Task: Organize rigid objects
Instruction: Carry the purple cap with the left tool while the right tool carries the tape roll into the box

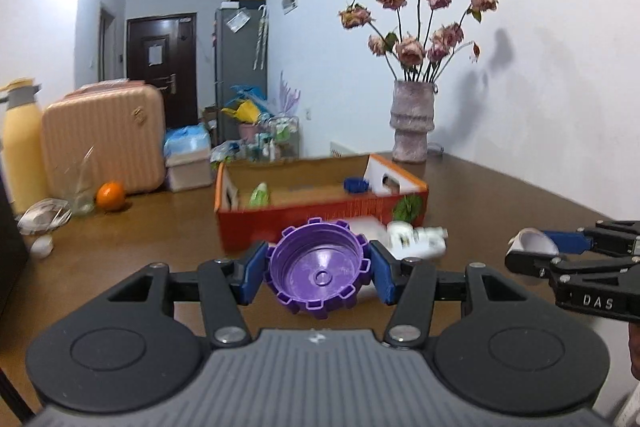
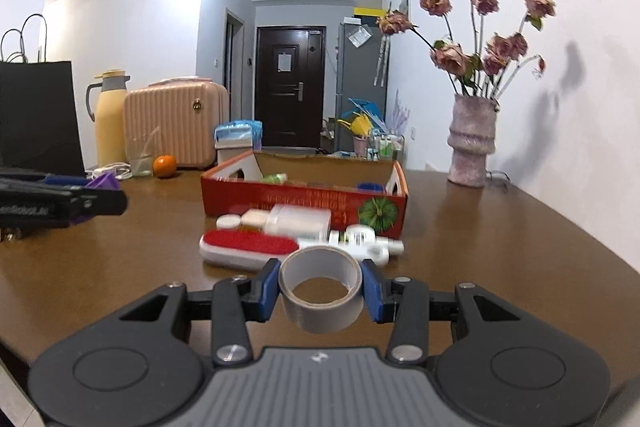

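Purple cap in left tongs, level.

The left gripper is held level above the table, its blue pads clamped on a purple cap. The right gripper, level too, pinches a tape roll between its fingers.

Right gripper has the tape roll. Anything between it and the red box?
Yes. The lint brush and several white bottles lie on the table between the tape roll and the red box; carry it over them.
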`<act>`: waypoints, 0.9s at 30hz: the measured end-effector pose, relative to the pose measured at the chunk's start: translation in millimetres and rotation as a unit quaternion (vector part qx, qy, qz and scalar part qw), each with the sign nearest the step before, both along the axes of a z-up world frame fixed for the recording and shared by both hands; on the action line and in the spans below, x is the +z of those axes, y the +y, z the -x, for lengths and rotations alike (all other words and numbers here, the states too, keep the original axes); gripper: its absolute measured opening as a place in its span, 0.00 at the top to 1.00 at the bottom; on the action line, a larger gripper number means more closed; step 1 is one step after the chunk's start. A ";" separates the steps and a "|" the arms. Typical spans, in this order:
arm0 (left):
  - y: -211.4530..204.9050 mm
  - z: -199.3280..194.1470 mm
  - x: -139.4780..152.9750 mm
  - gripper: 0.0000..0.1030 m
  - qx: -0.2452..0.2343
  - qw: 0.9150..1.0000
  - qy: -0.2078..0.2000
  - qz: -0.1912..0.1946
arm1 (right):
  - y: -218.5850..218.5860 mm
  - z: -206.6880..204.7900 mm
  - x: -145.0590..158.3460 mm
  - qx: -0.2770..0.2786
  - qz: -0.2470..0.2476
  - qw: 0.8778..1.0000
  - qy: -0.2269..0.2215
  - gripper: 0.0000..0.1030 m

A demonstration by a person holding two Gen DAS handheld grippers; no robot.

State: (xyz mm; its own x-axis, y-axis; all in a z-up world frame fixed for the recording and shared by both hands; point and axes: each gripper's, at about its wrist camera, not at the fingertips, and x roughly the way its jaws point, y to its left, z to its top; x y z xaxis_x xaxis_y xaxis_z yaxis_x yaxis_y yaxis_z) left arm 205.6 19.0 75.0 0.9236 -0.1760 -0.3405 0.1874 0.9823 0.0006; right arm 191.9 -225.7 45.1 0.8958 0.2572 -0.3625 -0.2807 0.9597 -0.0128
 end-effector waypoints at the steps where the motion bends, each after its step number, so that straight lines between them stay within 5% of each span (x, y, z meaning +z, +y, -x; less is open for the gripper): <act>1: 1.0 -15.6 4.4 0.47 -0.004 1.000 0.000 0.001 | -0.7 -12.0 4.0 0.003 0.000 1.000 0.001 0.59; 9: 4.6 -136.9 24.9 0.47 -0.013 1.000 0.005 -0.008 | -4.0 -131.5 34.9 0.032 -0.037 0.999 0.017 0.59; 16: 4.4 -274.9 27.8 0.47 -0.030 0.996 0.083 -0.003 | 10.7 -260.3 51.7 0.069 -0.038 0.995 0.055 0.59; 20: 0.6 -359.1 11.3 0.47 -0.028 0.988 0.150 0.002 | 25.0 -348.8 46.8 0.062 -0.038 0.993 0.094 0.59; 24: -10.1 -415.0 -20.9 0.47 -0.011 0.983 0.177 -0.052 | 38.0 -432.0 21.5 0.037 -0.060 0.983 0.171 0.59; 27: -6.3 -446.6 -40.7 0.47 -0.015 0.975 0.218 -0.038 | 50.0 -475.2 2.5 0.022 -0.039 0.978 0.205 0.59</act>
